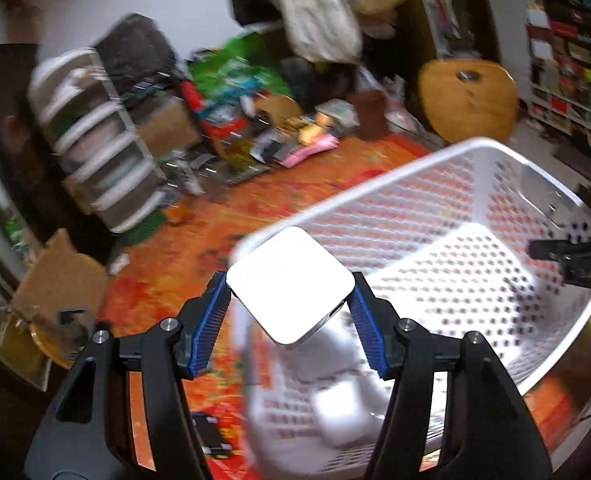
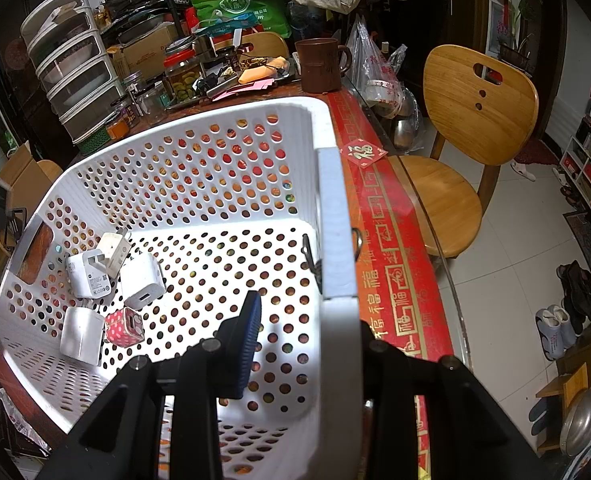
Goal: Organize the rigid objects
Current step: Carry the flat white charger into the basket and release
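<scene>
My left gripper (image 1: 290,298) is shut on a white square charger block (image 1: 291,284) and holds it above the near-left corner of the white perforated basket (image 1: 475,152). My right gripper (image 2: 307,320) straddles the basket's right wall (image 2: 335,220), its blue-padded left finger (image 2: 247,344) inside and the right finger outside, gripping the wall. Several white chargers (image 2: 141,276) and a pink dotted tin (image 2: 125,326) lie at the basket's left end. The right gripper shows in the left wrist view (image 1: 571,260) at the basket's far end.
The basket stands on a table with an orange-red cloth (image 2: 391,240). Behind it are a brown mug (image 2: 321,64), glass jars (image 2: 181,72), a drawer stack (image 2: 75,72) and a green bag (image 2: 239,4). A wooden chair (image 2: 467,120) stands to the right.
</scene>
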A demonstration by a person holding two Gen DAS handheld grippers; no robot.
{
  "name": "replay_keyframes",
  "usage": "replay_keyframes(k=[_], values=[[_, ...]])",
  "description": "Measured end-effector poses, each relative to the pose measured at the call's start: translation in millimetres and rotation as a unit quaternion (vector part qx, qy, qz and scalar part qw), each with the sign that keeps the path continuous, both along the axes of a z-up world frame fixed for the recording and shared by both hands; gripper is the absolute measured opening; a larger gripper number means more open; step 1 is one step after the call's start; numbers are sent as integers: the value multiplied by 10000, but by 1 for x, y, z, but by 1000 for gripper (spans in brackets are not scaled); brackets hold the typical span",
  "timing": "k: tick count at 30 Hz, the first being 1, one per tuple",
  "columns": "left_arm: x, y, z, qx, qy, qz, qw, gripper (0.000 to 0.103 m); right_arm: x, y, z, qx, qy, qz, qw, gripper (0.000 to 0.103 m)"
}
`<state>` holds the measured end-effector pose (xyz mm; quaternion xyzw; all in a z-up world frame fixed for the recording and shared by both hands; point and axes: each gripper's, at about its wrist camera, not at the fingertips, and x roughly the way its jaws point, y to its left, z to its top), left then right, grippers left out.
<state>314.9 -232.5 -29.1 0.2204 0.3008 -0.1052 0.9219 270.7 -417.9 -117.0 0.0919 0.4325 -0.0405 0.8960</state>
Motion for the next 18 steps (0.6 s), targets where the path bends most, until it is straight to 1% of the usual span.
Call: replay_keyframes(k=[3, 5, 9, 10, 12, 14, 15, 18], values=[[6, -29, -18, 27, 552, -292, 9980, 58, 0, 0, 0, 4, 11, -6, 10000, 34], [11, -42, -30, 79, 859, -396, 9955, 58, 0, 0, 1, 2, 13, -1, 10000, 34], [15, -51, -44, 33, 1222, -441, 9915, 60, 0, 0, 1, 4, 11, -4, 10000, 34], [16, -50, -45, 15, 1232, -430, 9914, 61, 0, 0, 1, 2, 9, -1, 10000, 34], [16, -48, -44, 10, 1126, -347, 9930, 67, 0, 0, 1, -4, 9, 5, 10000, 34], [13, -40, -38, -99, 1000, -301, 9945, 77, 1, 0, 2, 8, 11, 15, 10000, 34], [16, -29, -34, -110, 931, -279, 9952, 78, 0, 1, 2, 5, 6, 18, 10000, 34], [9, -9, -17, -39, 535, -148, 9984, 81, 0, 0, 2, 4, -4, 31, 10000, 34]])
